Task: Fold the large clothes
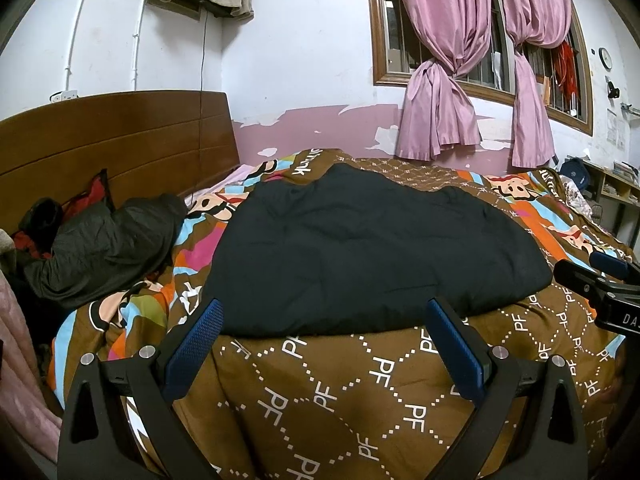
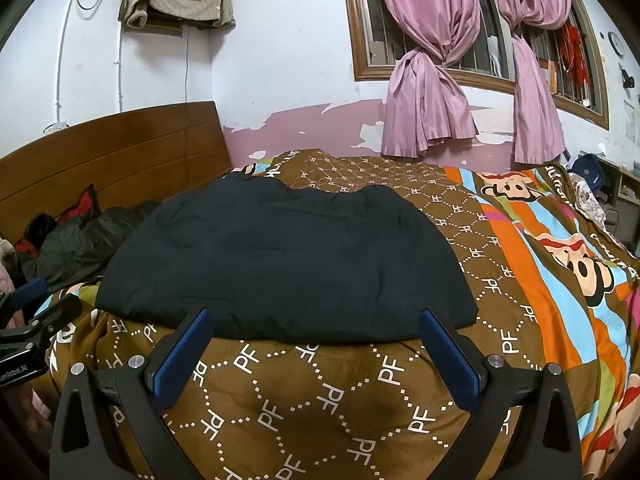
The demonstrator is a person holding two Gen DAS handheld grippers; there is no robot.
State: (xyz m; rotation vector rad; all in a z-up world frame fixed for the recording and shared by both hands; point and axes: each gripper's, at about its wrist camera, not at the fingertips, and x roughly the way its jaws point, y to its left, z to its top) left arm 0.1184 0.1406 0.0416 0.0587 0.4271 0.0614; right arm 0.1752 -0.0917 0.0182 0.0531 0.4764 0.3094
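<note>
A large black padded garment (image 1: 360, 248) (image 2: 288, 256) lies folded flat in a broad slab on the bed's brown patterned cover (image 1: 344, 400) (image 2: 320, 400). My left gripper (image 1: 326, 320) stands open just in front of the garment's near edge, nothing between its blue pads. My right gripper (image 2: 316, 328) is open too, at the same near edge, also empty. Each gripper shows in the other's view: the right gripper (image 1: 600, 276) at the right edge, the left gripper (image 2: 36, 300) at the left edge.
A dark grey jacket (image 1: 108, 248) (image 2: 76, 240) is heaped at the left by the wooden headboard (image 1: 120, 136), with red fabric (image 1: 88, 196) behind it. Pink curtains (image 1: 460, 80) hang over the barred window. A shelf (image 1: 616, 188) stands at the far right.
</note>
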